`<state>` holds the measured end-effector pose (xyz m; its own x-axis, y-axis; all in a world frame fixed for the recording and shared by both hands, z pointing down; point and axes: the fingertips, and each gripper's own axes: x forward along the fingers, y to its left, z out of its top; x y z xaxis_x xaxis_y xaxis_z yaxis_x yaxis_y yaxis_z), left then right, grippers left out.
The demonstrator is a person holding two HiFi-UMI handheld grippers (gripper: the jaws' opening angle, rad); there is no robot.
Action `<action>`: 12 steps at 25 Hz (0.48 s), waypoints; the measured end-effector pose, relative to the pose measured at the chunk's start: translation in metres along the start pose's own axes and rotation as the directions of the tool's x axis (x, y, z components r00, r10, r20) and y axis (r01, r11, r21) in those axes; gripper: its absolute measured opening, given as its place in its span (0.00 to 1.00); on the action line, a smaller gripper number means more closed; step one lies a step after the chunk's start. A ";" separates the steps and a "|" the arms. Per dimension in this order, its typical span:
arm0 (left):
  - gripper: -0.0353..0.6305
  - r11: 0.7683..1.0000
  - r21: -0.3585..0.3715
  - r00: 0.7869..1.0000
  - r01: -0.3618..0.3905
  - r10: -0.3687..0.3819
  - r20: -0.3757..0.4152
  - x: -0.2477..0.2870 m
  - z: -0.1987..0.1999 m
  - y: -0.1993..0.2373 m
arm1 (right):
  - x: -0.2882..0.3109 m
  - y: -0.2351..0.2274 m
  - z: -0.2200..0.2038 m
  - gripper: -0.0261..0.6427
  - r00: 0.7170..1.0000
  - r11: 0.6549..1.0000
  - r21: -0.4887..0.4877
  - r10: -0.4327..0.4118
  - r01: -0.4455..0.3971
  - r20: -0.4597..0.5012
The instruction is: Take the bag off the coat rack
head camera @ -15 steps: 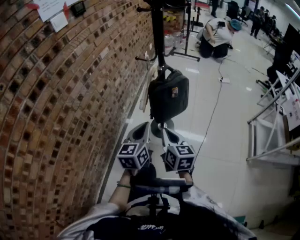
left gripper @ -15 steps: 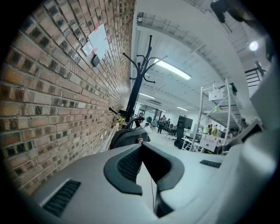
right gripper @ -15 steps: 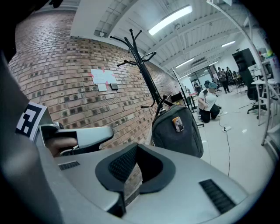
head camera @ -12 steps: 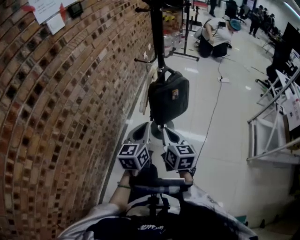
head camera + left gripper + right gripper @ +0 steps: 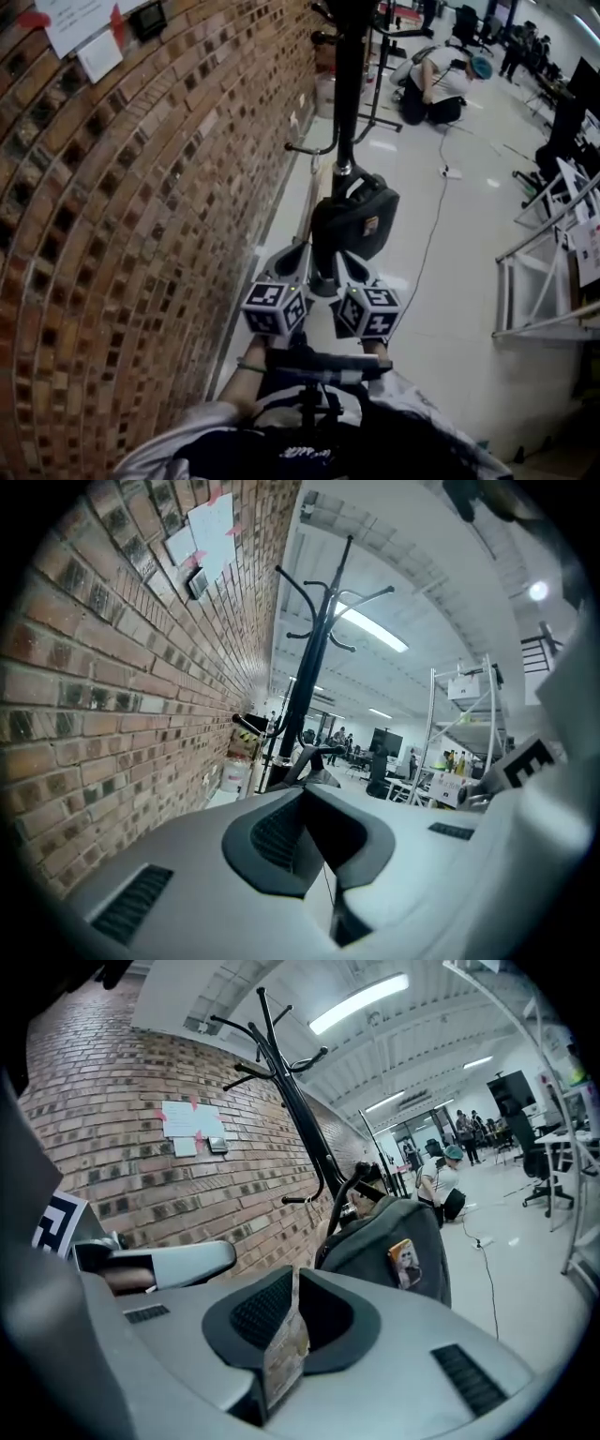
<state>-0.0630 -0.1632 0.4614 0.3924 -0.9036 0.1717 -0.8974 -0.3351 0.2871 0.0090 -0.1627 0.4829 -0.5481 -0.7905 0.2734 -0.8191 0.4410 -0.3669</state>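
A dark bag (image 5: pixel 354 220) hangs by its top handle from a low hook of the black coat rack (image 5: pixel 348 89), close to the brick wall. Both grippers are just below it, side by side. My left gripper (image 5: pixel 297 251) is shut and holds nothing; its view shows the rack (image 5: pixel 312 658) and the bag's handle (image 5: pixel 314 759) just ahead. My right gripper (image 5: pixel 344 260) is shut too, with only a thin slit between the pads and nothing in it. In its view the bag (image 5: pixel 389 1241) fills the space just beyond the jaws, apart from them.
The brick wall (image 5: pixel 141 216) runs along the left, with papers (image 5: pixel 80 28) pinned high up. A person (image 5: pixel 434 82) crouches on the floor behind the rack. A cable (image 5: pixel 427 234) trails over the tiles. Metal frames (image 5: pixel 544 272) stand at the right.
The view has closed in on the rack. Both grippers have risen towards the bag's underside, still side by side. The bag hangs as before.
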 end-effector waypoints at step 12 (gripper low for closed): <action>0.06 0.995 0.005 0.995 0.101 -0.101 -0.007 0.069 0.032 0.058 | 0.090 -0.029 0.061 0.25 0.988 0.988 -0.055 -0.141 0.144 0.061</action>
<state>-0.0947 -0.2531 0.4602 0.4823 -0.8634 0.1483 -0.8542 -0.4259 0.2982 -0.0057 -0.2727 0.4636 -0.4161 -0.8690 0.2678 -0.8976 0.3453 -0.2741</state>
